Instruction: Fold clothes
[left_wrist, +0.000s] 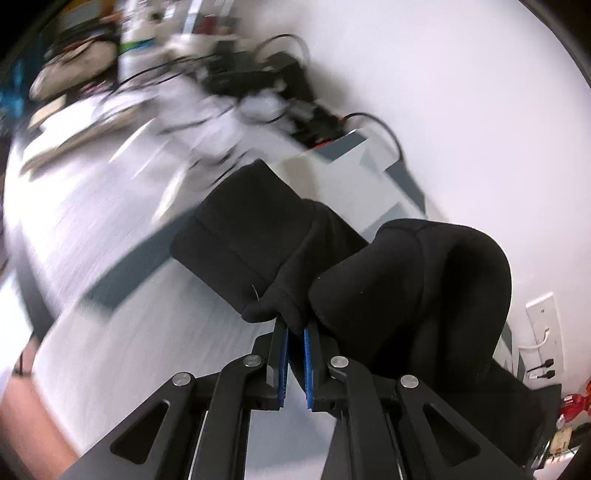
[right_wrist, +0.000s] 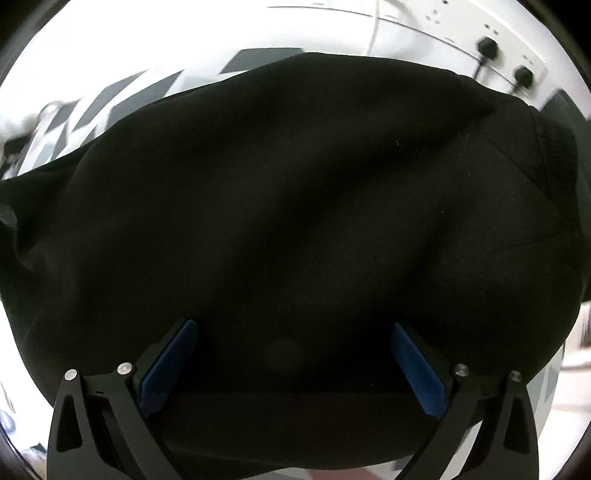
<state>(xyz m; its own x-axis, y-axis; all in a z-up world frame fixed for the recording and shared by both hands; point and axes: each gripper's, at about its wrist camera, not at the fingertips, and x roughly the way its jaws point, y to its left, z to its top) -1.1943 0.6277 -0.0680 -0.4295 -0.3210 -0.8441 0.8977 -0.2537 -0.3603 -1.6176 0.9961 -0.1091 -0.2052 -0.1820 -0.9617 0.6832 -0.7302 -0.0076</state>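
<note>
left gripper (left_wrist: 295, 334): jaws clamped tight on a bunched fold of the black garment (left_wrist: 406, 280); blue pads (left_wrist: 283, 354) nearly meet, cloth pinched at the tips.
right gripper (right_wrist: 295, 363): jaws spread wide, nothing pinched; blue pads (right_wrist: 168, 365) stand apart on either side, over the cloth. Whether the tips press on the fabric, cannot tell.
garment, left view: black cloth rises from the tips toward 12 and 1 o'clock; a cuffed, sleeve-like end (left_wrist: 240, 229) sticks out at 11 o'clock, a rounded hump at 2 o'clock, the rest trails down to 4 o'clock.
garment, right view: fills nearly the whole frame, lying flat on the table (right_wrist: 122, 92); a seam line (right_wrist: 517, 155) shows at 2 o'clock.
table: white with grey patches, visible at 10 to 12 o'clock in the right view, 8 to 10 o'clock in the left view.
background: wall sockets (right_wrist: 502, 59) at 1 o'clock in the right view; cable clutter (left_wrist: 229, 85) at 11 o'clock in the left view, blurred.
key relation: lifted end hangs off the left gripper; the main body lies under the right one, long axis roughly 9 to 3 o'clock in the right view.
nearer hand: left has the free end; right is nearer the body.
step, judged: carrying the sleeve end over the body for a fold.
next, judged: left lays the end onto the body, right steadies it.
risk: thick bunch could slip or land crooked.
</note>
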